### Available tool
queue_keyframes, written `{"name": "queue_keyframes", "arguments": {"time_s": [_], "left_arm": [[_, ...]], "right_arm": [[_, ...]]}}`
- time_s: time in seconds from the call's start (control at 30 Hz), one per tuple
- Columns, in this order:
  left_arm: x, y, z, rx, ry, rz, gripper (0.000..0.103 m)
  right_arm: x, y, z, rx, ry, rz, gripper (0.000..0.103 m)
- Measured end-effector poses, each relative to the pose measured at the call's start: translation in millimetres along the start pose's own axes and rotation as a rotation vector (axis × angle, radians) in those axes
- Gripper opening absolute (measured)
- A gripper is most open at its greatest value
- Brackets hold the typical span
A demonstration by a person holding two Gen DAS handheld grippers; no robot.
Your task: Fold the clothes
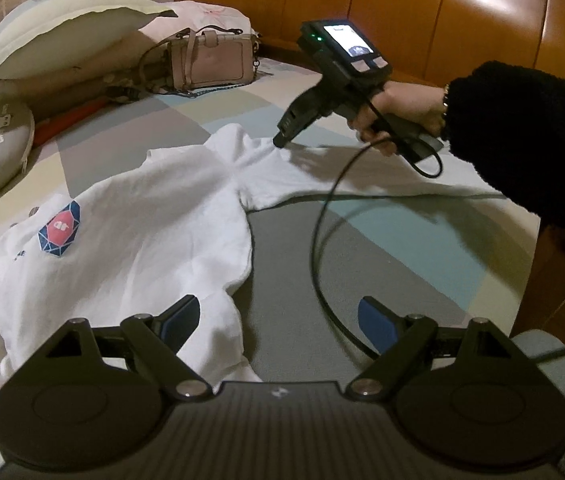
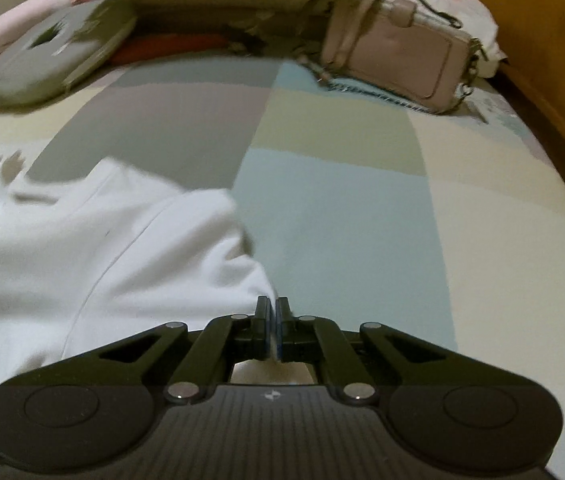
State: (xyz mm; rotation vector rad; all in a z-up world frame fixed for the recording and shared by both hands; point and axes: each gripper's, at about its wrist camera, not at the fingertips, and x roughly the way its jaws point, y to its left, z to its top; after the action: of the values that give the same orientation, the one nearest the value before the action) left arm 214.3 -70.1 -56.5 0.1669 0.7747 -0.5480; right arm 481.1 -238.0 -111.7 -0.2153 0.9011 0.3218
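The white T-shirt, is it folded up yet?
Not yet. The white T-shirt lies spread on the bed, logo showing, one sleeve stretched sideways.

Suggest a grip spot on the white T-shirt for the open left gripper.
Probably the T-shirt's near edge, lying flat just beyond the left gripper. Come down from above, one finger sliding under the edge. The right gripper is shut at the far sleeve.

Both handheld grippers are matte black, with ribbed bodies, round side discs and silver pivot screws. The left gripper (image 1: pixel 278 322) has blue finger pads (image 1: pixel 378 326). The right gripper (image 2: pixel 273 312) carries a lit screen (image 1: pixel 348 44), a green light and a looping black cable (image 1: pixel 318 240). The person wears a fuzzy black sleeve (image 1: pixel 522 136) and a wrist bracelet (image 1: pixel 445 100).
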Motion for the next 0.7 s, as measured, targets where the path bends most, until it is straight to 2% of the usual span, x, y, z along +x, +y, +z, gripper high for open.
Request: {"name": "queue_keyframes", "arguments": {"time_s": [0.13,0.3,0.47,0.6,0.7], "left_arm": [[2.8,1.1,3.5,-0.010,-0.005,0.006,0.087],[1.4,2.6,3.4,-0.009,-0.005,0.007,0.087],[0.6,2.3,2.6,-0.007,-0.007,0.001,0.087],[-0.2,-2.6,2.2,0.000,-0.015,-0.026,0.087],[0.1,-7.6,3.1,0.010,-0.015,-0.033,0.087]], "right_arm": [[8.6,-10.7,20.1,0.037,-0.033,-0.038,0.001],[4.3,-26.4,24.3,0.100,-0.033,0.045,0.004],[-29.1,-45.5,-12.5,0.060,-0.005,0.020,0.016],[-57.1,-80.0,-53.6,0.070,0.024,-0.050,0.033],[-70.2,-113.7,-84.7,0.138,0.056,-0.098,0.035]]}}
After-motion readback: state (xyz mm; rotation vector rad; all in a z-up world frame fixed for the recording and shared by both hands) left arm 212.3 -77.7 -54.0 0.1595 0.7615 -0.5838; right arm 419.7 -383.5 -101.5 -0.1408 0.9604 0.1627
